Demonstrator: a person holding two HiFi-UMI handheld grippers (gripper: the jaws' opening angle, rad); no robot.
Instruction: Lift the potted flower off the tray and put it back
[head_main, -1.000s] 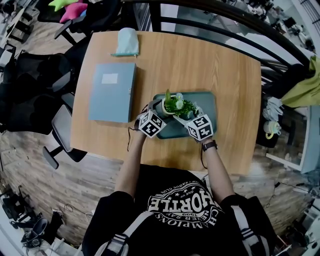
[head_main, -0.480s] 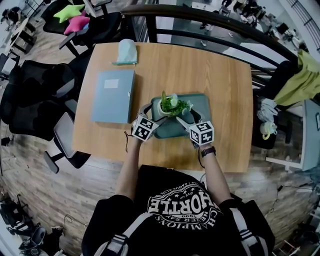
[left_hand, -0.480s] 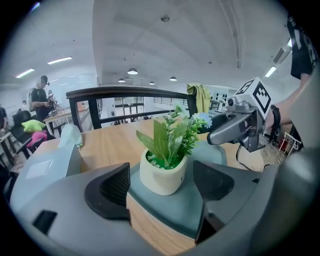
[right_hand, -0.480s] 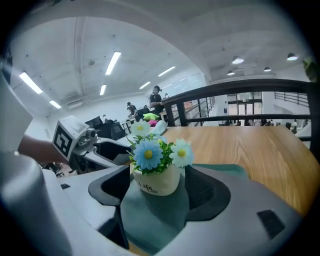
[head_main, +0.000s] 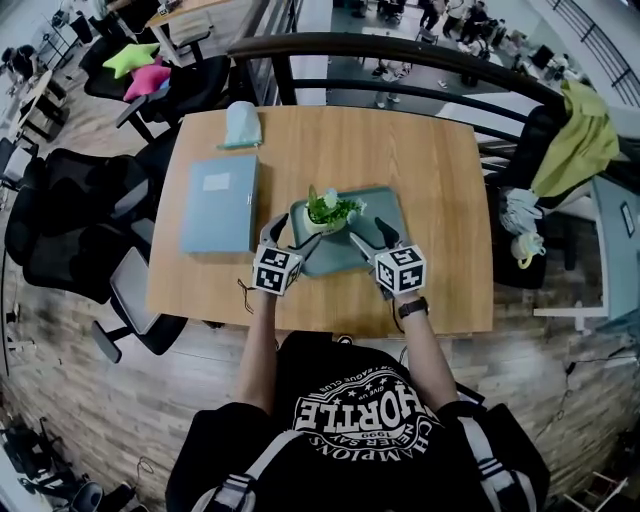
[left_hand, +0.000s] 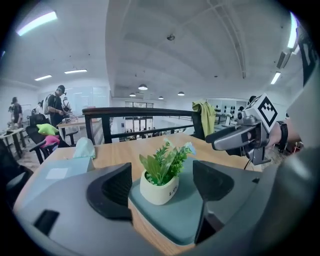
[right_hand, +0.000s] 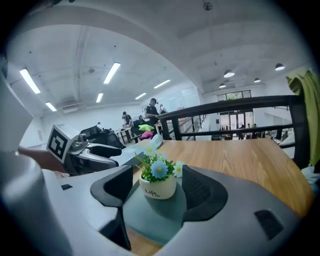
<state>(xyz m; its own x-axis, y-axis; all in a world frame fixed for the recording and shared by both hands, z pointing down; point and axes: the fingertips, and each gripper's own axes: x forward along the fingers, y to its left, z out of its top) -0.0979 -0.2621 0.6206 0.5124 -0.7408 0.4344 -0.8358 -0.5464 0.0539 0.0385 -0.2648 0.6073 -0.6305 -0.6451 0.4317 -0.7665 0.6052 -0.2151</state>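
Note:
A small white pot with green leaves and blue and white flowers stands upright on the grey-green tray in the middle of the wooden table. My left gripper hangs over the tray's near left corner, open, short of the pot. My right gripper is over the tray's near right part, also open; its jaws have just been closing with nothing between them. In the right gripper view the pot sits beyond the jaws on the tray, untouched.
A blue folder lies left of the tray, and a pale green pouch at the table's far left corner. Black office chairs stand to the left. A dark railing runs behind the table.
Both grippers, which flanked the pot a second ago, have drawn back toward the person and risen. The pot stays on the tray.

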